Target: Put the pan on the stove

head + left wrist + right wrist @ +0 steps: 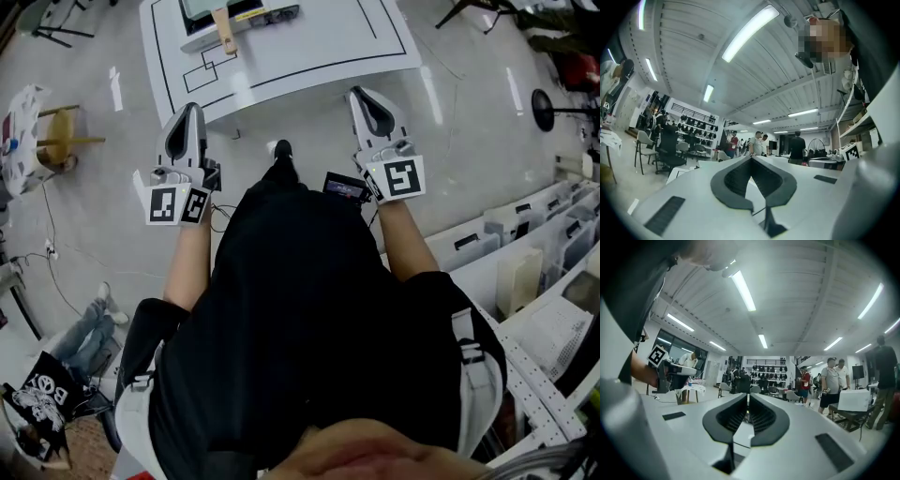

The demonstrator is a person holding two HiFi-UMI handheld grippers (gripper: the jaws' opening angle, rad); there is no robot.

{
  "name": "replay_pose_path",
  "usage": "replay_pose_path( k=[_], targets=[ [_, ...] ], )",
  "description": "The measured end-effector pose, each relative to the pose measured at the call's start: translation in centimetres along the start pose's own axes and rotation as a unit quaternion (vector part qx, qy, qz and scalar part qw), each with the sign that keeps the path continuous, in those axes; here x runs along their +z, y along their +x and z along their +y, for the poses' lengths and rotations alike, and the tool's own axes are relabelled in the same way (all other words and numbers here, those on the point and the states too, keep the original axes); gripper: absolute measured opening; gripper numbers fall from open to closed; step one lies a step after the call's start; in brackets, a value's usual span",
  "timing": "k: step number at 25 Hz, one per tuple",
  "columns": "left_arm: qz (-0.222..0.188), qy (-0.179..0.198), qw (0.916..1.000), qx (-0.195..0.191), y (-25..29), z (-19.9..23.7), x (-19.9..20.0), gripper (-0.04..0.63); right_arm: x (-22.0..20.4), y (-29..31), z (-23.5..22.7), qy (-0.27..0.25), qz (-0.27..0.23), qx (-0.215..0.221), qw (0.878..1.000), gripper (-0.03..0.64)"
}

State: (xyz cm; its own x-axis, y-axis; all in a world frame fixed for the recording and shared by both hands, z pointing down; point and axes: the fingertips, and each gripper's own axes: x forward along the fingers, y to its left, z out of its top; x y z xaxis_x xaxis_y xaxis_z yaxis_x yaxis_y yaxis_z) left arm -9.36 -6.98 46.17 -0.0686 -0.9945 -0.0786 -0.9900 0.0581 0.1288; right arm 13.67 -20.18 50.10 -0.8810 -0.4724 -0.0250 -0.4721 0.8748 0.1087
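At the far end of the white table (319,56) lies a thing with a wooden handle (224,33), perhaps the pan, beside a flat grey appliance (246,17); both are cut off by the frame's top edge. My left gripper (194,109) is held out in front of the person's body, short of the table's near edge, shut and empty. My right gripper (360,94) is level with it on the right, also shut with nothing in it. Both gripper views point up and outward into the room: the left gripper (751,158) and right gripper (748,394) show jaws together.
A wooden stool (58,137) and bags stand on the floor to the left. Shelves with bins (525,253) run along the right, and a lamp base (543,109) sits beyond them. Several people (830,380) stand in the room.
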Motion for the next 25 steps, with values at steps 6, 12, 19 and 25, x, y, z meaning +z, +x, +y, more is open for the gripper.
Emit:
replay_pose_path(
  k=[6,12,19,25],
  targets=[
    [0.036,-0.009,0.9993,-0.009,-3.7,-4.1,-3.4,0.015,-2.1,-6.6,0.6,0.005,0.018,-0.023,1.0,0.029],
    [0.075,-0.022,0.9969,0.006,-5.9,-5.1,-6.2,0.015,-3.5,-9.0,0.9,0.054,0.017,-0.031,0.998,0.028],
    [0.082,-0.023,0.9964,-0.002,-6.4,-5.2,-5.9,0.016,-4.0,-9.4,2.1,0.077,0.017,-0.02,0.997,0.021],
    [0.08,-0.024,0.9964,-0.015,-6.5,-4.0,-5.5,0.015,-4.1,-8.1,3.9,0.076,0.022,-0.035,0.996,0.021]
  ],
)
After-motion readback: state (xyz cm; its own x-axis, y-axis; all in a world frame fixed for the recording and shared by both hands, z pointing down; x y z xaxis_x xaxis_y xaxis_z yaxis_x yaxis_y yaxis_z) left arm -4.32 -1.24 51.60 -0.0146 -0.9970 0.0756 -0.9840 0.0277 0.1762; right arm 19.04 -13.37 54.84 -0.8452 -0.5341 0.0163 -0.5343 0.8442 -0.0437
